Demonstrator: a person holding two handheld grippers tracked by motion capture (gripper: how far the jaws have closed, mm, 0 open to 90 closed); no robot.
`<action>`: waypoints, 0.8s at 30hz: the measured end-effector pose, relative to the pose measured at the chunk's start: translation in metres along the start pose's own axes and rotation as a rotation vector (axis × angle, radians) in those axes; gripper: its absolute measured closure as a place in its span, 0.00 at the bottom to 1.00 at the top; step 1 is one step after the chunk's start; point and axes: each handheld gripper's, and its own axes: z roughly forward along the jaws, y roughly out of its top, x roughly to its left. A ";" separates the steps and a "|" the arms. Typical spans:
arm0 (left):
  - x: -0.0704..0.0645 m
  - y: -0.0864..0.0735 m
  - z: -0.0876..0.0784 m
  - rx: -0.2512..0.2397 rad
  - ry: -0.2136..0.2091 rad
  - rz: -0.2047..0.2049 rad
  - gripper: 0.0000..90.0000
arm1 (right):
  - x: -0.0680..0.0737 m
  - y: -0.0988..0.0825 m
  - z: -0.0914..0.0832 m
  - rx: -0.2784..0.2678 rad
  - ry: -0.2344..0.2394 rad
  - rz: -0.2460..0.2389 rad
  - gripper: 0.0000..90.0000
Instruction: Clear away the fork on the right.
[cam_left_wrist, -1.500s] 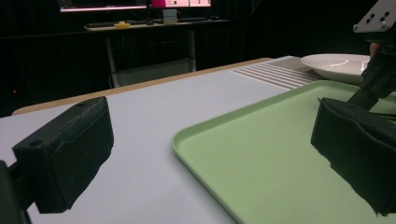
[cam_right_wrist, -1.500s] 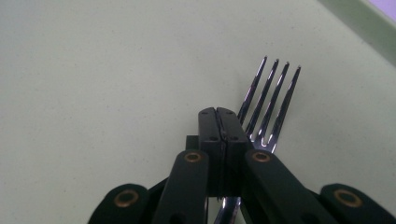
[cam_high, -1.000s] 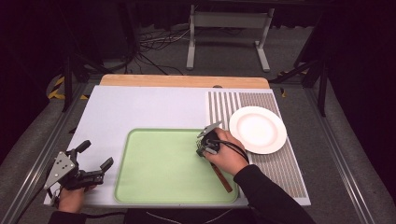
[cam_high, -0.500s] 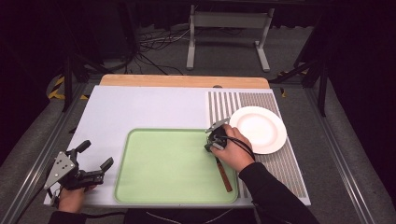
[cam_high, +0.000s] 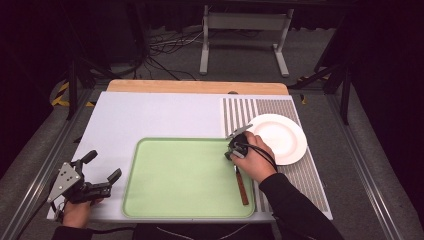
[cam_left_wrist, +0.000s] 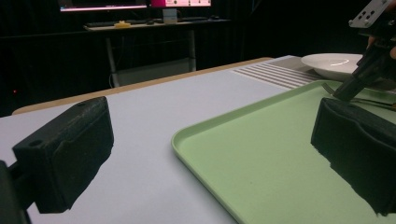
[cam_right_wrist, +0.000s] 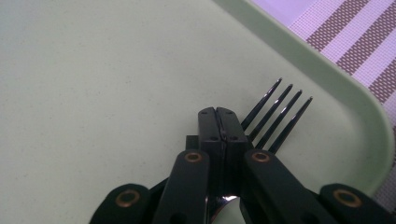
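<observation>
A fork with a brown wooden handle (cam_high: 242, 189) lies along the right side of the green tray (cam_high: 180, 175). My right gripper (cam_high: 232, 150) points down at the fork's neck, its jaws pressed together on it. In the right gripper view the dark tines (cam_right_wrist: 276, 120) stick out past the closed jaw tips of the right gripper (cam_right_wrist: 217, 114), close to the tray's raised rim (cam_right_wrist: 327, 88). My left gripper (cam_high: 103, 166) rests open at the table's front left, beside the tray. Its two pads (cam_left_wrist: 70, 149) stand wide apart with nothing between them.
A white plate (cam_high: 280, 137) sits on the striped placemat (cam_high: 300, 175) just right of the tray. The plate (cam_left_wrist: 334, 63) and the right gripper (cam_left_wrist: 369, 65) also show far off in the left gripper view. A white mat (cam_high: 150, 115) covers the table's left.
My right gripper has shifted a little right toward the plate, swinging the fork's head with it while the handle end stayed put. The left gripper has not moved.
</observation>
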 end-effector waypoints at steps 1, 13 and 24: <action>0.000 0.000 0.000 0.000 0.000 0.000 0.00 | -0.001 -0.001 -0.001 0.000 -0.002 0.002 1.00; 0.000 0.000 0.000 0.001 0.001 0.000 0.00 | -0.010 -0.005 -0.006 -0.002 -0.035 0.037 1.00; 0.000 0.000 0.000 0.002 0.000 0.001 0.00 | -0.004 -0.004 -0.006 -0.012 -0.019 0.033 1.00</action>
